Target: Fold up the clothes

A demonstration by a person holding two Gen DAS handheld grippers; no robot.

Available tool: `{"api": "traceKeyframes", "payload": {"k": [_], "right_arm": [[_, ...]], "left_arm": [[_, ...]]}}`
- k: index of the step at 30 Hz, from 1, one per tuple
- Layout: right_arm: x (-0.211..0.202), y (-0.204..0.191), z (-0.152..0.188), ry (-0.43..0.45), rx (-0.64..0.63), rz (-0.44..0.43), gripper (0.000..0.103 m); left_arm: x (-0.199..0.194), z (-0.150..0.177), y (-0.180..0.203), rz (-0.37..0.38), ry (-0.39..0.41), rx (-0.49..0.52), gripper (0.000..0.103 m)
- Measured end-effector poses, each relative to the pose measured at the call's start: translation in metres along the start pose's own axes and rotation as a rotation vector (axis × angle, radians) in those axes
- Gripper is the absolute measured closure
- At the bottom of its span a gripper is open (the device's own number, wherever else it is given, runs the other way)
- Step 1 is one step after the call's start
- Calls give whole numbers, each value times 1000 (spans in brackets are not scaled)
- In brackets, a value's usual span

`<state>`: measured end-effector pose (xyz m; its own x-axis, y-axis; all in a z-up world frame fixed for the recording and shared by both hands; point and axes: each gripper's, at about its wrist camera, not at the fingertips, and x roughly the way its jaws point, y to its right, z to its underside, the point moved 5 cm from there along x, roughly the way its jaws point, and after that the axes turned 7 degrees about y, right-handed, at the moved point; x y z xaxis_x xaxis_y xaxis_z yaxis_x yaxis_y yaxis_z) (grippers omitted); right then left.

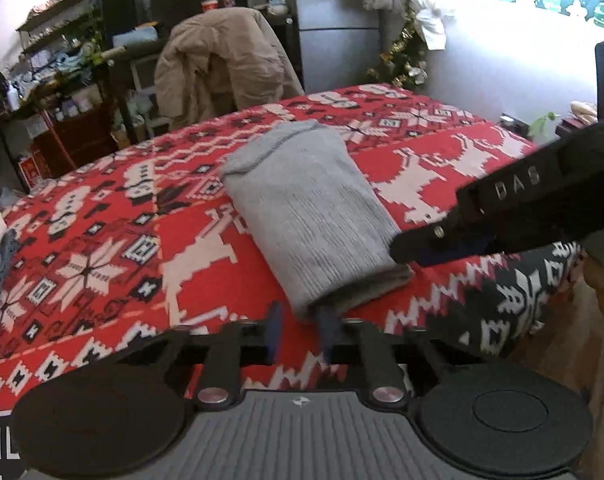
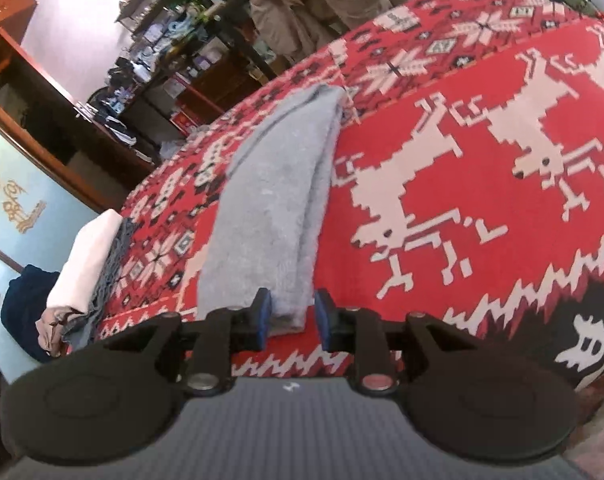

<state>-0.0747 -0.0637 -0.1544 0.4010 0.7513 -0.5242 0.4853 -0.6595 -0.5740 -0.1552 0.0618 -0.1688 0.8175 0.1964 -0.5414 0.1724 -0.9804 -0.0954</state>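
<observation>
Left gripper (image 1: 300,330): blue pads apart, the gap just past the near corner of the sweater (image 1: 305,216); its right pad looks to touch the fold's edge, nothing clamped.
Right gripper (image 2: 289,314): blue pads apart, straddling the sweater's near end without pinching it; seen from the left wrist it reaches in from 3 o'clock, tip at the sweater's right edge.
Sweater: grey knit, folded into a long bundle, lying flat on the cloth (image 1: 102,240) and running from 6 o'clock up toward 12 in both views.
Cloth: red with white deer and snowflake pattern, dark border at 4 o'clock, covering the table.
Stack (image 2: 84,256): folded white and grey clothes at 9 o'clock on the cloth's edge, well apart from the sweater.
Coat (image 1: 222,60): beige, draped over a chair beyond the table at 12 o'clock.
Shelves (image 1: 58,60): cluttered, at 10 o'clock.
</observation>
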Motion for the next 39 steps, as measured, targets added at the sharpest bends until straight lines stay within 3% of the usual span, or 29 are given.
{"api": "traceKeyframes", "payload": {"k": [1, 2, 13, 18, 21, 26, 28, 34, 39], "right_arm": [[1, 0, 0, -2, -1, -5, 93], [3, 0, 0, -4, -2, -9, 96], [7, 2, 6, -40, 3, 16, 95], [-13, 6, -9, 52, 15, -9, 90], [-19, 10, -25, 107, 34, -36, 90], [10, 30, -74, 147, 57, -40, 87], [27, 43, -94, 148, 96, -51, 76], [84, 83, -131, 74, 235, -85, 75], [124, 96, -146, 13, 290, -125, 76]], "left_arm": [[-1, -1, -2, 0, 8, -8, 99], [-2, -1, -2, 7, 15, -18, 100], [-1, 8, -31, 53, -96, -231, 101], [-25, -7, -45, 141, 21, -351, 99], [-24, -22, -41, 196, 70, -362, 98], [13, -44, -10, 219, 44, -220, 98], [30, -50, -1, 226, 15, -186, 98], [55, -53, 21, 187, -97, -63, 98], [53, -50, 37, 135, -126, 128, 98]]}}
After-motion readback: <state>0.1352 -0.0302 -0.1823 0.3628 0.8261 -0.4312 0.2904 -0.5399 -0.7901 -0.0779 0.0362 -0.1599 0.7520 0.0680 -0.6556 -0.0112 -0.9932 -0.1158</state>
